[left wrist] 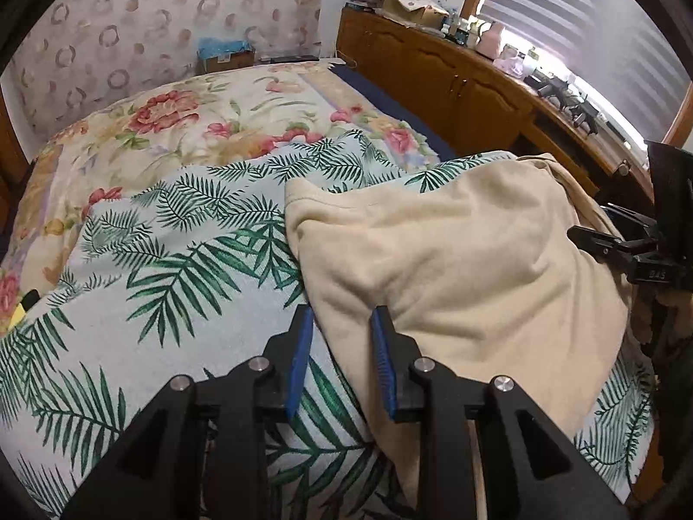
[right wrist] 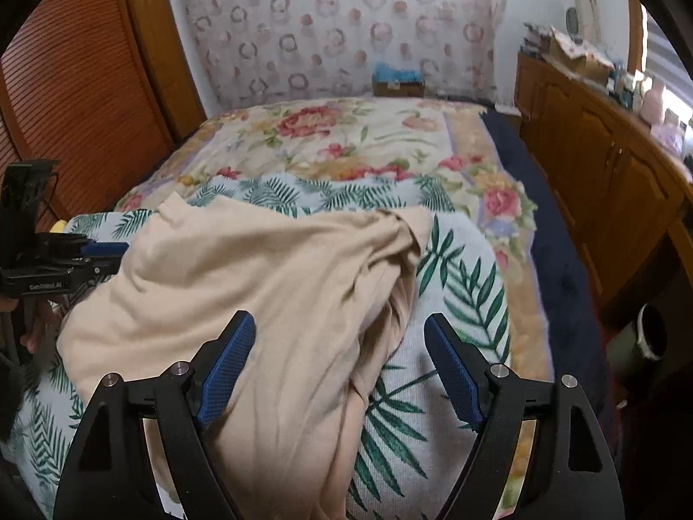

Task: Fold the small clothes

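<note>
A crumpled cream-coloured soft knit garment (left wrist: pixel 459 260) lies in a loose heap on a pale blue cloth printed with green palm fronds (left wrist: pixel 173 268), which is spread over a floral quilt with red and pink roses (left wrist: pixel 182 117) covering the bed. The garment's left edge runs from a rounded corner near the middle of the palm cloth down toward the left gripper (left wrist: pixel 340 325), leaving a broad stretch of bare palm print to that side; beyond the garment the quilt lies flat up to the patterned curtain at the far wall. On the right, the bed's dark blue border (right wrist: pixel 558 255) runs alongside a long brown wooden cabinet (right wrist: pixel 606 173), with only a narrow gap between them. The left gripper reaches in low along the cloth, its blue-padded fingers (left wrist: pixel 301 355) narrowly apart and straddling the garment's left edge, one pad over the palm cloth and the other against the cream fabric, which is not clamped. The right gripper (right wrist: pixel 342 333) hovers above the garment's bunched right side (right wrist: pixel 381 312), its blue pads (right wrist: pixel 454 368) spread wide and holding nothing, one over the fabric and one over the palm cloth.
</note>
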### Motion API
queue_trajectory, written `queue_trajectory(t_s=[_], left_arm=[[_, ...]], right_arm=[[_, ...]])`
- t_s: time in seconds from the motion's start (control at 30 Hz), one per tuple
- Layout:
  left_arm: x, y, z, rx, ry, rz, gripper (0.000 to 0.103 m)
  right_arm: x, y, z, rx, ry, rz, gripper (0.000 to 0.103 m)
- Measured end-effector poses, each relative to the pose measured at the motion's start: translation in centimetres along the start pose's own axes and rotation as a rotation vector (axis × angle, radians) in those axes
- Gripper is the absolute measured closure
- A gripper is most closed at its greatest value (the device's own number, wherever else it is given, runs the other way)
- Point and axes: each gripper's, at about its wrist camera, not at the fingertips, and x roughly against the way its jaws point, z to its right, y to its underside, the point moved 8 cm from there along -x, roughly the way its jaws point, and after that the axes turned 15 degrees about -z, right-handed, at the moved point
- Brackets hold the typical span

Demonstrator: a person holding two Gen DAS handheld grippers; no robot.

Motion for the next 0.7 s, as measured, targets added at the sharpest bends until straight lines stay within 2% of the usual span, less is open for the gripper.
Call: queue_trajectory(t_s=[0.1, 0.23, 0.3, 0.37, 0.4, 0.43, 0.47, 0.57, 0.7], left_arm=[[-0.3, -0.4, 0.1, 0.0, -0.006, -0.008, 0.077], [-0.3, -0.8, -0.4, 0.037, 0.061, -0.027, 0.077], [-0.2, -0.9, -0.6, 0.063, 0.103, -0.028, 0.077], [-0.3, -0.8, -0.3, 0.059, 0.136, -0.022, 0.081], [-0.3, -0.8, -0.1, 0.053, 0.14, -0.019, 0.085], [-0.3, -0.7, 0.1, 0.051, 0.161, -0.021, 0.094], [-0.3, -0.6, 0.3, 0.051, 0.178, -0.021, 0.098], [0.7, -0.4, 0.9, 0.035, 0.177, 0.029, 0.102], [4.4, -0.1, 1.0, 0.042, 0.168, 0.146, 0.102]], right_arm=[[-0.7, 0.2, 0.3, -0.025, -0.04, -0.023, 0.021], [-1.3, 0.8, -0.1, -0.023, -0.089, -0.034, 0.027], [-1.2, 0.7, -0.6, -0.012, -0.113, -0.036, 0.044], [-1.2, 0.8, -1.1, -0.002, -0.147, -0.04, 0.056], [-1.2, 0.8, -1.5, 0.009, -0.159, -0.04, 0.068], [-1.2, 0.9, -2.0, 0.022, -0.189, -0.039, 0.072], [-1.1, 0.9, -2.2, 0.027, -0.198, -0.033, 0.079], [-0.3, 0.8, -2.7, 0.055, -0.177, 0.006, 0.086], [2.0, 0.2, -3.6, 0.088, -0.147, 0.084, 0.088]])
